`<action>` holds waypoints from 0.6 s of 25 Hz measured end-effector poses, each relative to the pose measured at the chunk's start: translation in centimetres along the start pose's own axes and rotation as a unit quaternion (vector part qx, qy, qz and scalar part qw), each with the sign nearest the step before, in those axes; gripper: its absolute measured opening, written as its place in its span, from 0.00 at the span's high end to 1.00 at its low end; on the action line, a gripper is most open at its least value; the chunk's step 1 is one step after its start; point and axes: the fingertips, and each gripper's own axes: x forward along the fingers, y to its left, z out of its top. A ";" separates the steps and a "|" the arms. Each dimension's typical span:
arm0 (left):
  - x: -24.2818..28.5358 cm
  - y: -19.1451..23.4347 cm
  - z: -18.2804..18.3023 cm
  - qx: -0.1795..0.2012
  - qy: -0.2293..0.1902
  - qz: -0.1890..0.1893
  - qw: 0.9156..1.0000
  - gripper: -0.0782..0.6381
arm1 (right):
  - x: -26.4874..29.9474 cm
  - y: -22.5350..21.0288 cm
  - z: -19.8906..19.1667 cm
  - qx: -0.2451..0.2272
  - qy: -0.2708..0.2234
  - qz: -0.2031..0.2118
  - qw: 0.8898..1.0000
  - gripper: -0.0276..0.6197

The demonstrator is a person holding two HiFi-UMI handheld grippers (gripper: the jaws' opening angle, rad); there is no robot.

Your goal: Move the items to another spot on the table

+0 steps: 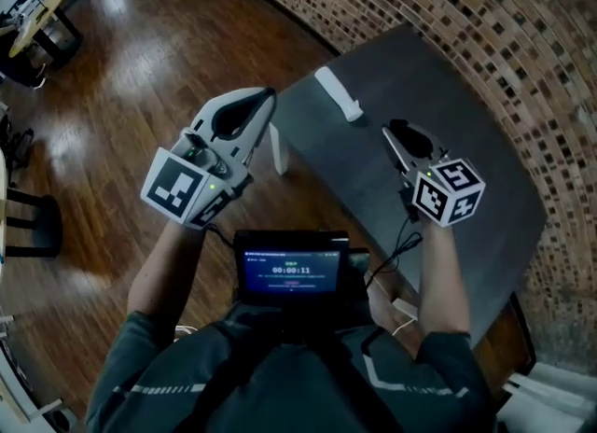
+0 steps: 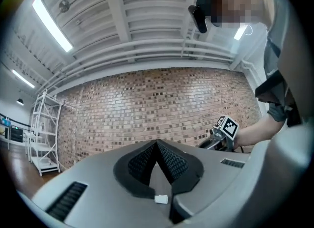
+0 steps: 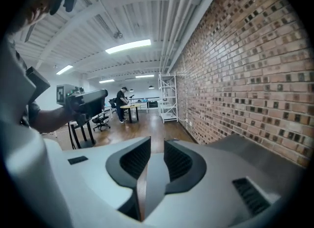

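A white oblong item [image 1: 338, 93] is lying on the dark grey worktop [image 1: 466, 142], close to its far left edge. It is sitting beyond both claws and between them. The left claw [image 1: 268, 97] is hovering to the item's left, its tip near it but not touching, over the wooden floor [image 1: 140, 67] just off the worktop's left edge. The right claw [image 1: 391, 130] is hanging above the worktop, nearer than the item and to its right, also clear of it.

In the left gripper view, the left claw [image 2: 157, 143] is showing its ribbed pads [image 2: 174, 160] pressed together at the tips, with nothing caught between them. It is facing the brick wall [image 2: 147, 99].

In the right gripper view, the right claw [image 3: 157, 142] is standing slightly spread. A narrow gap is separating its pads [image 3: 177, 160], and only floor is showing through it. It is pinching nothing and touching nothing.
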 end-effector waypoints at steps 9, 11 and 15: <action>3.2 -6.6 7.1 0.123 -0.050 -0.065 0.989 0.89 | -8.1 -0.4 1.5 -0.004 -0.059 -0.012 0.998 0.83; 4.0 -7.7 7.8 0.126 -0.064 -0.063 0.988 0.89 | -9.7 -0.8 1.5 -0.003 -0.067 -0.014 0.998 0.83; 5.5 -10.9 9.2 0.138 -0.083 -0.065 0.985 0.89 | -13.6 -2.5 1.4 -0.006 -0.084 -0.026 0.996 0.95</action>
